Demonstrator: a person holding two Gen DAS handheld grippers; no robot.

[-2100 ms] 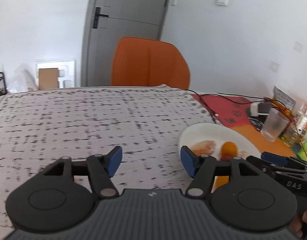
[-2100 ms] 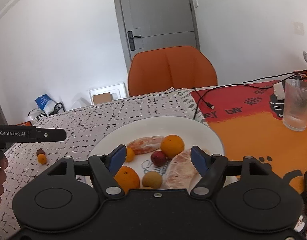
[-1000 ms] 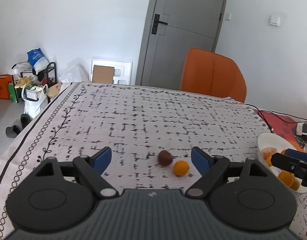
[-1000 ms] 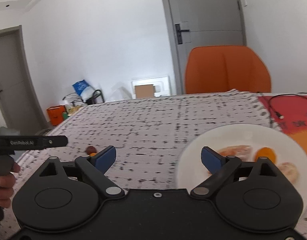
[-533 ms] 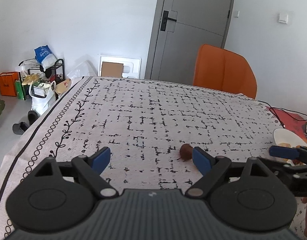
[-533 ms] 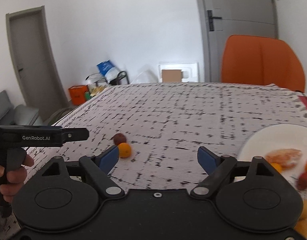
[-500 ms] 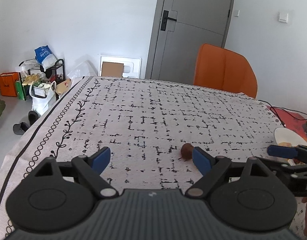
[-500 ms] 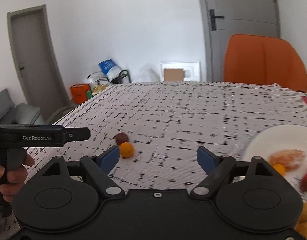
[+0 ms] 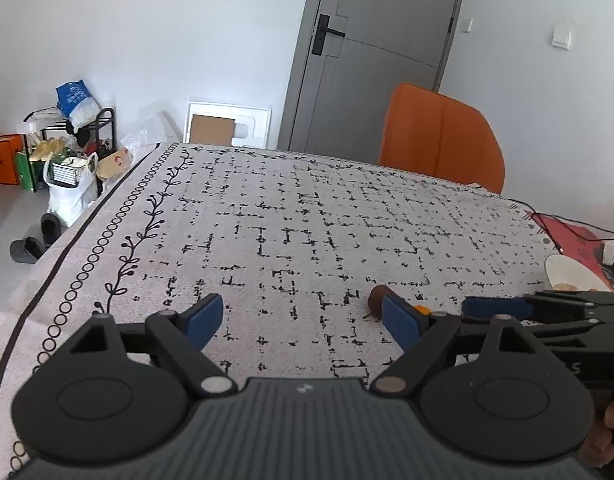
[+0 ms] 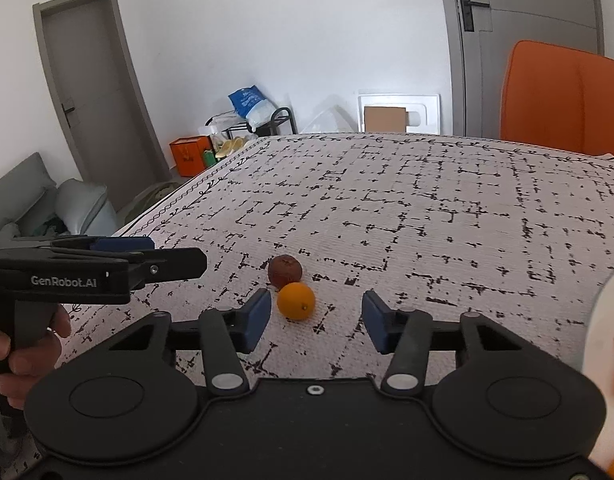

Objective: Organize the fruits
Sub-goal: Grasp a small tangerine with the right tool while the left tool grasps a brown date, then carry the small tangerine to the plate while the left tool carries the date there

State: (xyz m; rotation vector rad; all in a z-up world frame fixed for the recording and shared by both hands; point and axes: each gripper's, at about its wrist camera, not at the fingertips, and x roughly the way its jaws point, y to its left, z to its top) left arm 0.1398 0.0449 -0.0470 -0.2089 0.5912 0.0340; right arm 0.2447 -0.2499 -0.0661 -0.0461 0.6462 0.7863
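Observation:
A small orange (image 10: 296, 301) and a dark brown round fruit (image 10: 284, 271) lie touching on the patterned tablecloth. My right gripper (image 10: 315, 316) is open and empty, its blue pads on either side of the orange, just short of it. The white plate (image 10: 599, 320) with several fruits is at the right edge. In the left wrist view my left gripper (image 9: 303, 318) is open and empty above the cloth; the brown fruit (image 9: 378, 296) sits just beyond its right pad, which hides most of the orange (image 9: 422, 309). The plate (image 9: 563, 274) is far right.
An orange chair (image 9: 441, 142) stands behind the table's far edge. A red mat with cables (image 9: 575, 232) lies at the far right. The table's left edge (image 9: 87, 224) drops to a floor with bags and a rack.
Both grippers have swung left, away from the plate. The right gripper has closed in on the orange and brown fruit, which now sit between its open pads.

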